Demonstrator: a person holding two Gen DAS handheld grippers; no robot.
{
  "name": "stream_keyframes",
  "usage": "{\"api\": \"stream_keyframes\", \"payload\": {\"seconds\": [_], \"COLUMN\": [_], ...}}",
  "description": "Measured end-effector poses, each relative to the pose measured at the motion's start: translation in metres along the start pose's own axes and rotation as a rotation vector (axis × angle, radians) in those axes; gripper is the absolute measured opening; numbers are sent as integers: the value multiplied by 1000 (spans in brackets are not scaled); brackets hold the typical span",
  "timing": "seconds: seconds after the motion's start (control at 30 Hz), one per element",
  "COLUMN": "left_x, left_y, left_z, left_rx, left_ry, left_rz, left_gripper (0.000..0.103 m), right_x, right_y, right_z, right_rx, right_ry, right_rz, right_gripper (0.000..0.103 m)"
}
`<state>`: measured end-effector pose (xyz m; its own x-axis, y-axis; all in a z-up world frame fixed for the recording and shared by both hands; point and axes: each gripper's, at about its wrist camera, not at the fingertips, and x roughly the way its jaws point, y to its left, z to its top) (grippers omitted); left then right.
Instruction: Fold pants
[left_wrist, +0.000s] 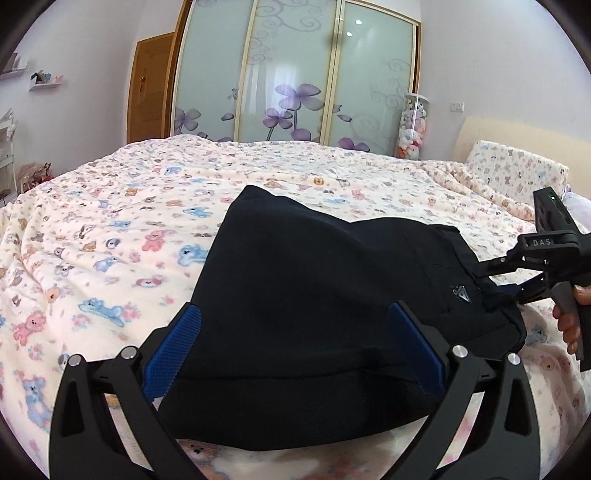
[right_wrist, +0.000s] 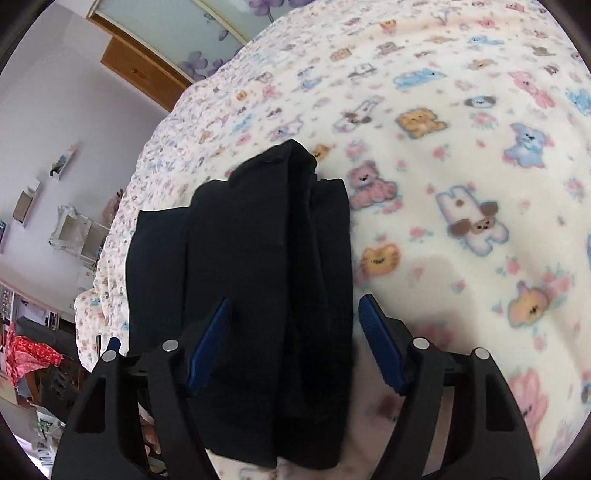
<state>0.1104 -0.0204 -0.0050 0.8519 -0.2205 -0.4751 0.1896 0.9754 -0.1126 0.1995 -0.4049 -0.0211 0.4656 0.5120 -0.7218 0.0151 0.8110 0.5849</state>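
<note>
Your left gripper (left_wrist: 295, 332) has its jaws spread wide, blue pads (left_wrist: 173, 350) on either side of the near end of the pants (left_wrist: 295, 288), not pinching. The pants are black, folded into a thick bundle and lying on the bed (left_wrist: 110, 221), on the teddy-bear blanket (right_wrist: 461, 184). A small logo (left_wrist: 461, 293) shows near the bundle's right end.

Your right gripper (right_wrist: 293, 332) also has its jaws apart, straddling the other end of the bundle; the left pad (right_wrist: 208, 343) sits against the cloth, the right pad (right_wrist: 380, 343) is just beside it over the blanket. In the left wrist view your right hand (left_wrist: 570, 321) holds that gripper's handle at the bundle's right edge.

Behind the bed: sliding wardrobe doors (left_wrist: 295, 74) with purple flowers, and a clear tube of plush toys (left_wrist: 412, 125).
</note>
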Motion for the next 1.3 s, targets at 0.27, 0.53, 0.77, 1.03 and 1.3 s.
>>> {"api": "stream_keyframes", "payload": {"seconds": [0.27,0.53,0.77,1.03,1.3], "left_x": [4,5,3,-15,-33], "left_y": [-4,-4,8,38,52], "left_z": [0,-1,1,5,15], "left_rx": [22,22,-39,-167,-158], "left_ry": [12,15,12,-11,-48], "left_rz": [8,8,-24,-45,-13], "left_gripper": [101,101,101,101,101], "right_x": [5,11,1,6,-15], "right_y": [-9,0,-12,-12,24], "right_z": [0,-4,-3,-1,1], "right_rx": [28,-17,29,55,-61], "right_ry": [-1,-35,-27,-16,-52], "right_rz": [37,48,122,162,244], "right_gripper": [76,69,57,59,59]}}
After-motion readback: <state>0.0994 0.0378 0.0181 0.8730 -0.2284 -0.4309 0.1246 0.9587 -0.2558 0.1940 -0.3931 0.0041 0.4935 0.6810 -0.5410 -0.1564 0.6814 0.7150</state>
